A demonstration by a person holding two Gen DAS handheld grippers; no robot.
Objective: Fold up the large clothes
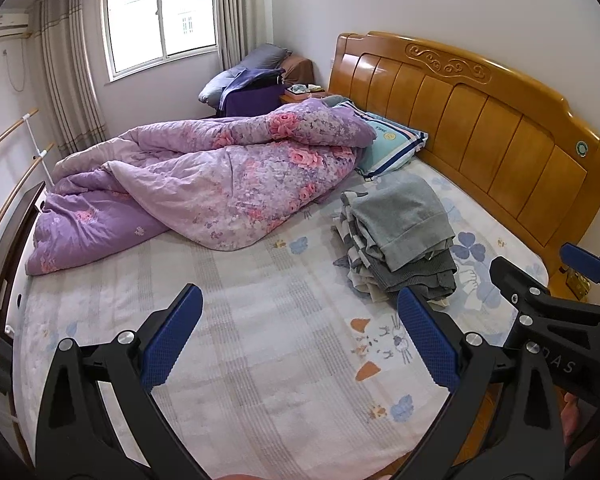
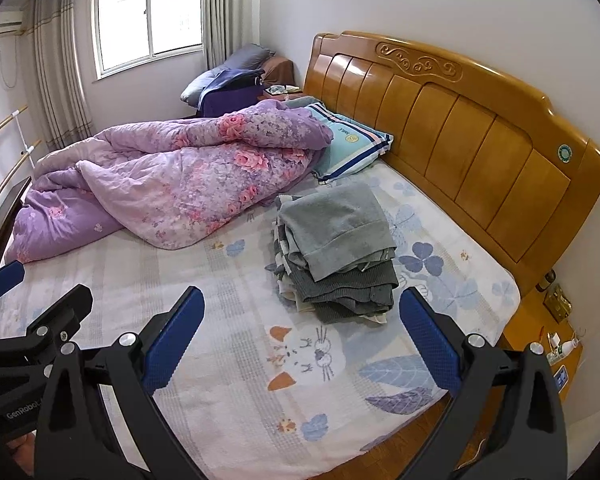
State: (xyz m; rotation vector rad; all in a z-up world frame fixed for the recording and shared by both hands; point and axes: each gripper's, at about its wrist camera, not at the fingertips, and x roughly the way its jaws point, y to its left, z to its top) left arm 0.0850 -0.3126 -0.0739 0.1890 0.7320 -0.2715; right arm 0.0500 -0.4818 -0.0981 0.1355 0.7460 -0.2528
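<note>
A pile of grey clothes (image 1: 400, 236) lies on the bed near the headboard, a light grey garment on top of darker grey knits and a patterned piece; the same pile of clothes (image 2: 336, 248) sits mid-frame in the right wrist view. My left gripper (image 1: 300, 340) hovers open above the sheet, left of and in front of the pile, with nothing between its blue pads. My right gripper (image 2: 300, 340) is also open and empty, just in front of the pile. Each view shows the other gripper at its edge.
A rumpled purple floral quilt (image 1: 204, 184) covers the far left of the bed (image 1: 240, 360). A blue pillow (image 1: 392, 144) rests against the wooden headboard (image 1: 480, 120). A nightstand (image 2: 556, 344) with small bottles stands right of the bed. Window and curtains are behind.
</note>
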